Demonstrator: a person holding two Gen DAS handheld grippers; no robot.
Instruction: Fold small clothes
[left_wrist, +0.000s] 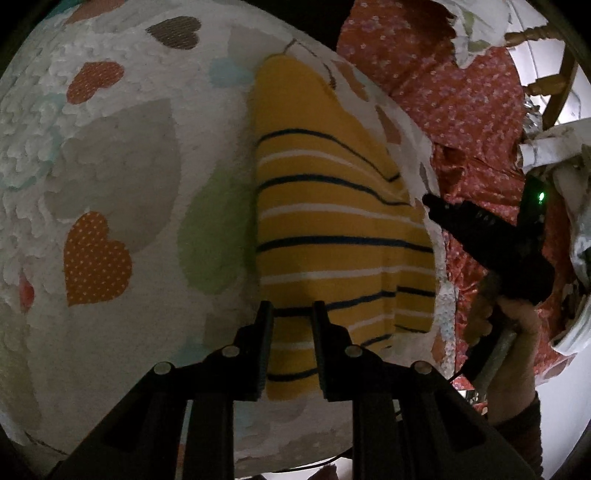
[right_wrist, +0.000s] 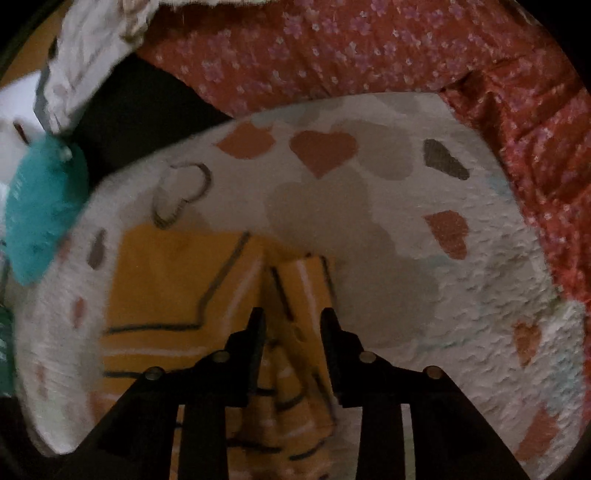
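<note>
Yellow knit with dark and white stripes: the small garment lies folded into a long strip on a white quilted cover printed with hearts in orange, grey and green. In the left wrist view the strip runs away from the camera, with a second layer lapped over its near right corner. The right wrist view is blurred but shows the same garment spread flat to the left, with a narrower folded part rising between the fingers.

The left gripper points down at the near end of the strip. Its jaws stand a narrow way apart with the striped cloth seen in the gap; whether the pads press the cloth cannot be told.

The right gripper hangs over the folded part, its jaws parted wider and the pads clear of the fabric. In the left wrist view the same right gripper shows as a black body just off the right edge of the cover, a green light on it, held by a hand in a dark sleeve.

Beyond the cover lies a red floral fabric. A teal cloth sits at the cover's left edge in the right wrist view, under a pale patterned piece of cloth. A wooden chair frame stands far right in the left wrist view.
</note>
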